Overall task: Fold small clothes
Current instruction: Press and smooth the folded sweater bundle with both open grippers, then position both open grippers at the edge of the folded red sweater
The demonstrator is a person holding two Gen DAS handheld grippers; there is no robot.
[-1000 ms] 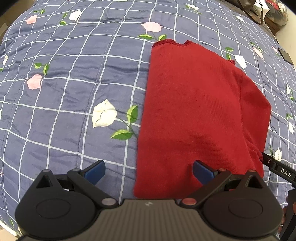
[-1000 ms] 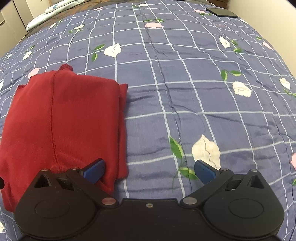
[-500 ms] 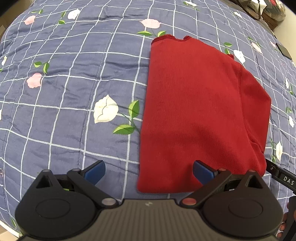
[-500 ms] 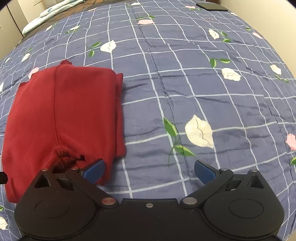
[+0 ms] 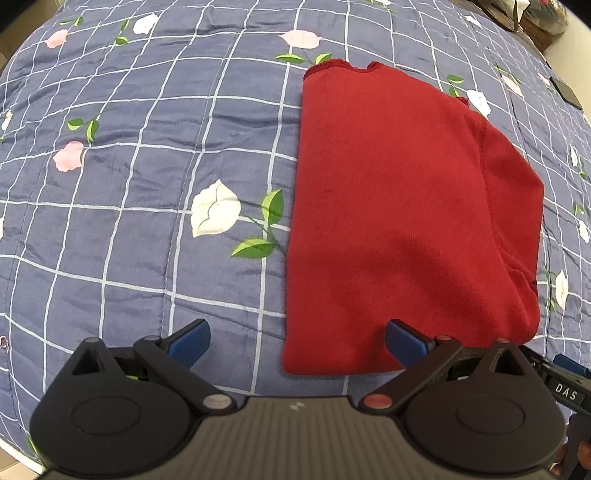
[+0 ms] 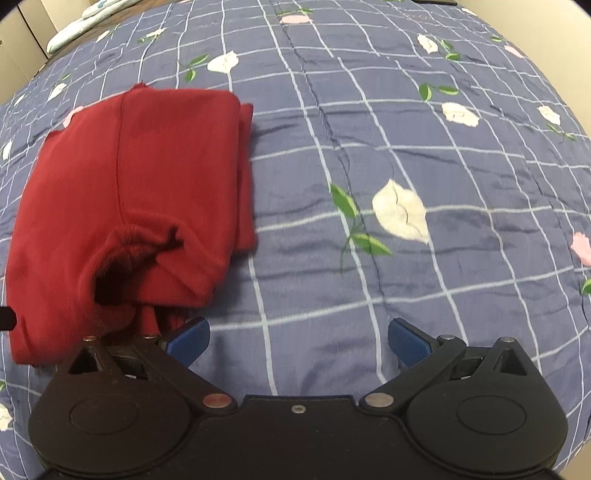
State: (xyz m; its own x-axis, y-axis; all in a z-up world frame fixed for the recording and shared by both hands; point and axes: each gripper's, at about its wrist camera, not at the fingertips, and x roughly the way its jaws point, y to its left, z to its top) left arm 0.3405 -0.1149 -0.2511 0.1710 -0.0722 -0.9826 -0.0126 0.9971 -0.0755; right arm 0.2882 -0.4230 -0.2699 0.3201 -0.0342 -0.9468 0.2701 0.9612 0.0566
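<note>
A folded red garment point(image 5: 399, 206) lies flat on the blue flowered quilt point(image 5: 147, 155). In the right wrist view the red garment point(image 6: 125, 192) is at the left, with a bunched sleeve opening at its near end. My left gripper point(image 5: 297, 341) is open and empty, just short of the garment's near edge, its right finger over the cloth. My right gripper point(image 6: 297, 339) is open and empty, over bare quilt point(image 6: 406, 147) to the right of the garment, its left finger beside the near corner.
The right gripper's tip point(image 5: 565, 384) shows at the lower right of the left wrist view. A dark flat object point(image 5: 565, 92) lies on the quilt at the far right. A pillow point(image 6: 99, 11) and a wall lie beyond the bed.
Both grippers have pulled back from the garment and risen a little. The right gripper's left finger has come out from the cloth, and the garment's near right corner now lies loose.
</note>
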